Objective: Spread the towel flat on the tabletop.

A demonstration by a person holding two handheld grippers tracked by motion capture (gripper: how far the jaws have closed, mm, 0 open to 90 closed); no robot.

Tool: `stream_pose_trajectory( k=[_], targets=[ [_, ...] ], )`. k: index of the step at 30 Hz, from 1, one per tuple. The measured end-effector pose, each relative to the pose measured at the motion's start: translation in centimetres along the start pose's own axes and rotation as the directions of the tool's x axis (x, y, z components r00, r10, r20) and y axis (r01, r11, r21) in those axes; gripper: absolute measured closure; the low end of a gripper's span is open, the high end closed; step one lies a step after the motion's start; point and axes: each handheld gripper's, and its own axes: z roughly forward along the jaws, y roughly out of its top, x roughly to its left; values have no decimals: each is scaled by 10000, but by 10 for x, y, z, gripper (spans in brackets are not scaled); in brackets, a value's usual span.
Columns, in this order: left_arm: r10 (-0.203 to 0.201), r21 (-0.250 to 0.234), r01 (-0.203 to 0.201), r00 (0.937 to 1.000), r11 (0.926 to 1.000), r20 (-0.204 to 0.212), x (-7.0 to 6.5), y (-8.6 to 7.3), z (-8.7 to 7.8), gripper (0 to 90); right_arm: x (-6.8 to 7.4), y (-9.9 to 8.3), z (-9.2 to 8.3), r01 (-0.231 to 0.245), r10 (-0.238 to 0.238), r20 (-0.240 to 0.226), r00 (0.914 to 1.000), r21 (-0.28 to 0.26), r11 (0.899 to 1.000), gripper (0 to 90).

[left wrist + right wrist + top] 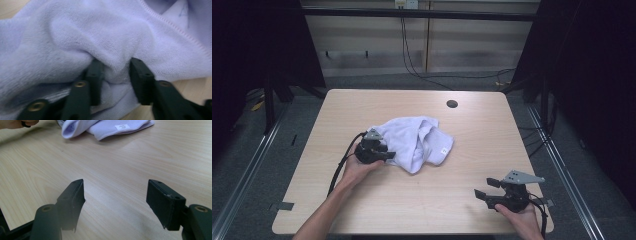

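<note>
A crumpled white towel [417,140] lies in the middle of the wooden table [422,205]. My left gripper [388,156] is at the towel's near-left edge, pointing into it. In the left gripper view a bunched fold of the towel [100,32] fills the gap between the jaws of the left gripper [115,72], and both pads press against it. My right gripper [486,187] rests low near the front right edge, open over bare wood, well apart from the towel. In the right gripper view the right gripper [115,197] stands wide with nothing between the jaws; the towel [110,127] lies farther off.
A small white label [444,150] sits on the towel's right corner. A round cable hole [452,104] is in the table's far side. Dark curtains flank the table, and cables run across the floor behind it.
</note>
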Motion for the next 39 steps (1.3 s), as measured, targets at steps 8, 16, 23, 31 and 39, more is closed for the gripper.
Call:
stream_pose_trajectory(
  k=[8, 16, 23, 31, 39],
  targets=[
    [-267, -48, 272, 9966, 9996, 785, -19, -18, -15, 775, 2, -1, 0, -19, 22, -138, 9999, 264, 9996, 320],
    [-145, 195, 120, 9907, 9997, 1350, -51, -34, -29, 771, 4, 1, 2, 43, -34, -354, 9994, 263, 9996, 323],
    [-504, 642, 380, 9775, 9972, 2049, -91, -50, -46, 718, 8, 5, 1, 207, -203, -610, 9979, 51, 9998, 308],
    [698, -74, -704, 9590, 9975, 2746, -118, -37, -80, 627, 22, 18, 7, 540, -534, -1086, 9926, 26, 9985, 322],
    [175, -1260, 128, 9715, 9920, 2365, -76, 9, -71, 546, 35, 58, 44, 1098, -1091, -1823, 9772, -63, 9939, 424]
  ],
)
